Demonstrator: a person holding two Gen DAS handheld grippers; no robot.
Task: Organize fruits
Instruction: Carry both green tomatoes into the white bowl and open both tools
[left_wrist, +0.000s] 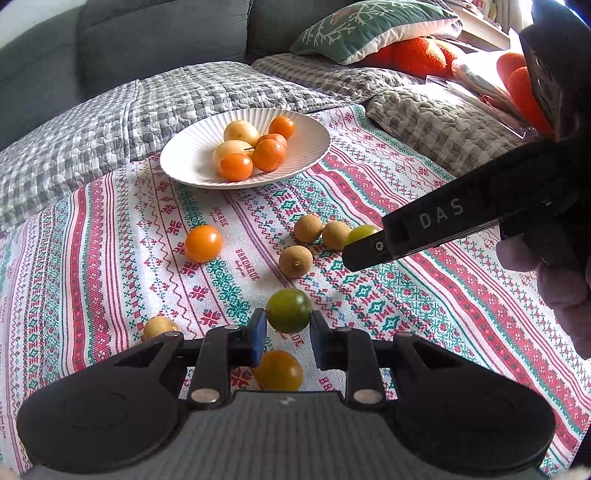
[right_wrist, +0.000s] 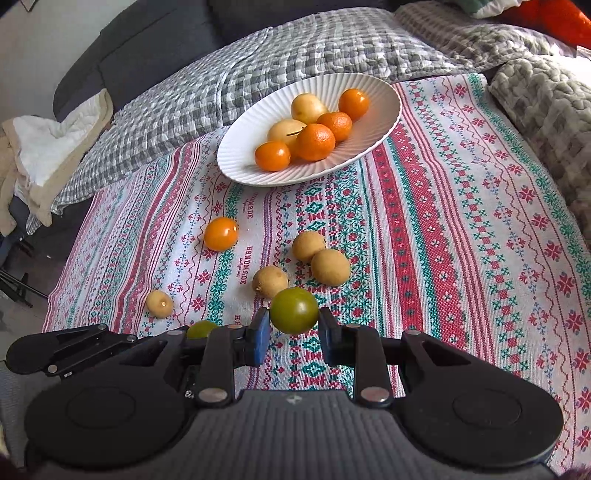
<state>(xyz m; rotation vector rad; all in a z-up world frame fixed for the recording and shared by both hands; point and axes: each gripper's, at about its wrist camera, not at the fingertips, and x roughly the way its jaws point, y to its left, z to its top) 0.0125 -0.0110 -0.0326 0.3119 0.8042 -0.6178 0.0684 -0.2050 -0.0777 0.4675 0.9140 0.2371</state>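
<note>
Between the blue pads of my left gripper sits a green tomato, pinched from both sides and lifted off the patterned cloth. Just under it, close to my fingers, lies a yellow-orange tomato on the cloth. My right gripper likewise clamps a second green tomato between its pads, clear of the fabric; from the left view that same gripper reaches in from the right edge, its tip covering part of the fruit.

Beside my right-hand fruit, 3 brown round fruits lie close together, 2 of them touching. A small pale fruit rests to the left of them, and an orange tomato sits alone farther up the cloth.

Beyond all this stands the white ribbed plate, at the cloth's far edge. It holds 6 fruits: 2 pale yellow ones, 2 mandarins and 2 orange tomatoes, bunched together. Behind the plate spreads a grey checked quilt, with a green cushion at the back.
</note>
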